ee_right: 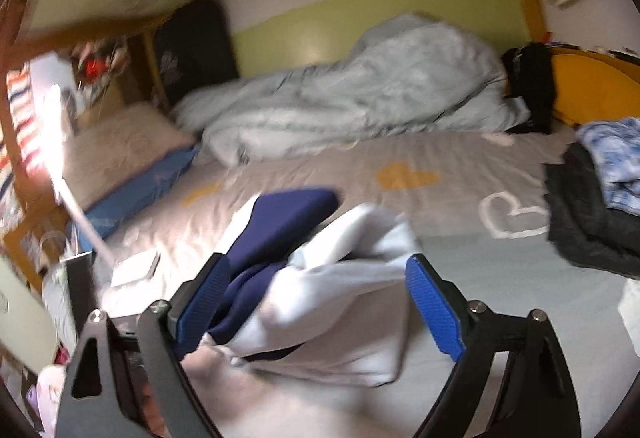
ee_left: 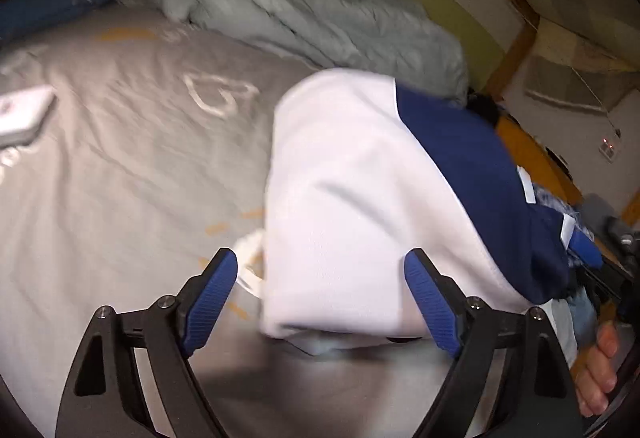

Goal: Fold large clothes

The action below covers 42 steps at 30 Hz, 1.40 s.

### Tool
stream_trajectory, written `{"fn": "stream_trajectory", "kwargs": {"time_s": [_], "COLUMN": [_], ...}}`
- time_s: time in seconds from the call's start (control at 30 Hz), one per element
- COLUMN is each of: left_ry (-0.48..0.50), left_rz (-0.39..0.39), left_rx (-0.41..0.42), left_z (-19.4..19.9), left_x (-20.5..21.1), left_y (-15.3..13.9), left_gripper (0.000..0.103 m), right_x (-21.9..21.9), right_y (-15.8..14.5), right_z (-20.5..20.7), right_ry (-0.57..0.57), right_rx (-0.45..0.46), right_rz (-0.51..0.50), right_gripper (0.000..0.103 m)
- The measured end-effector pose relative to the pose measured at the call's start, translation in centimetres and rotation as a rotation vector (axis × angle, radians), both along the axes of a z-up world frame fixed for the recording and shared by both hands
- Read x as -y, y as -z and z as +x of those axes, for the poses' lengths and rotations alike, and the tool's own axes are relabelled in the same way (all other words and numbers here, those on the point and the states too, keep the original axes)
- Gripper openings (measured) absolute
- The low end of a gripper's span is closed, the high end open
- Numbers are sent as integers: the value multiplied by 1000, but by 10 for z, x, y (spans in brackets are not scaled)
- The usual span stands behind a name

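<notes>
The left claw (ee_left: pixel 320 302) stood spread wide, its blue pads (ee_left: pixel 430 304) clear of any cloth. Directly ahead of it, reaching in between the pads, lay the white and navy garment (ee_left: pixel 352 206), folded into a bundle on the grey heart-print bedsheet (ee_left: pixel 132 166); the navy part sat to the right of the claw. A white flat device (ee_left: pixel 24 114) rested on the sheet well off to the left. Beyond the garment, a pale grey duvet (ee_left: pixel 288 10) lay bunched against the wall.

The right claw (ee_right: pixel 316 306) was likewise released, jaws apart. The same garment (ee_right: pixel 320 298) lay rumpled between and ahead of its pads, though contact could not be confirmed owing to blur. Farther off to the right sat a pile of dark and blue-patterned clothes (ee_right: pixel 592 214). The duvet (ee_right: pixel 360 94) lay beyond.
</notes>
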<state>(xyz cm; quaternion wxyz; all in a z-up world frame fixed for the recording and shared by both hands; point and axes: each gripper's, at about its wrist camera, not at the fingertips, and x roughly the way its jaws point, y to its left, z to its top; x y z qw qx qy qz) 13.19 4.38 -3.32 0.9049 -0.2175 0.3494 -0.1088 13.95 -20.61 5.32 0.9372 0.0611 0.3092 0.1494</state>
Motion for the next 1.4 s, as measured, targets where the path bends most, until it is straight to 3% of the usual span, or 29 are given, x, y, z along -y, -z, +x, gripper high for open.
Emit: {"fn": "stream_trajectory", "kwargs": {"time_s": [0.07, 0.13, 0.2, 0.3, 0.4, 0.47, 0.6, 0.63, 0.7, 0.8, 0.9, 0.97, 1.03, 1.13, 1.23, 1.27, 1.33, 1.4], "left_ry": [10, 40, 62, 79, -83, -151, 49, 75, 63, 46, 40, 41, 47, 108, 144, 134, 126, 134], "left_rz": [-43, -74, -84, -116, -198, -223, -235, -231, -130, -55, -56, -17, 13, -11, -127, -172, -229, -264], "left_rx": [3, 5, 16, 47, 81, -2, -194, -204, -185, -173, -178, -162, -153, -152, -189, -207, -223, -233], "left_z": [4, 7, 9, 13, 19, 38, 74, 74, 69, 66, 68, 63, 61, 61, 68, 71, 76, 83], "left_x": [2, 3, 8, 8, -11, -21, 3, 12, 29, 42, 44, 50, 53, 47, 24, 16, 8, 3], "left_y": [2, 2, -3, -15, -31, -28, 2, 7, 5, 1, 3, 0, 0, -1, 6, 8, 9, 10], "left_gripper": [84, 83, 83, 83, 98, 97, 90, 90, 93, 95, 95, 95, 95, 95, 94, 94, 94, 94], "right_x": [-3, 2, 7, 16, 29, 36, 53, 53, 56, 61, 67, 66, 63, 58, 53, 54, 62, 73], "right_y": [13, 23, 30, 45, 51, 52, 57, 56, 54, 40, 21, 10, 6, 19, 48, 60, 81, 109], "right_z": [9, 11, 11, 19, 23, 24, 30, 31, 32, 25, 16, 15, 22, 39, 54, 57, 63, 72], "right_ry": [41, 83, 103, 151, 161, 179, 213, 221, 216, 202, 194, 169, 151, 106, 183, 181, 154, 80], "right_rx": [-44, -18, 26, -26, -59, -69, -104, -109, -127, -107, -62, -59, -89, -201, -341, -368, -422, -481], "right_rz": [-43, -60, -90, -141, -101, -105, -93, -95, -72, -17, 49, 104, 175, 268, 211, 244, 362, 557], "right_gripper": [59, 29, 18, 13, 12, 11, 11, 11, 11, 18, 48, 59, 93, 95, 95, 95, 96, 96]}}
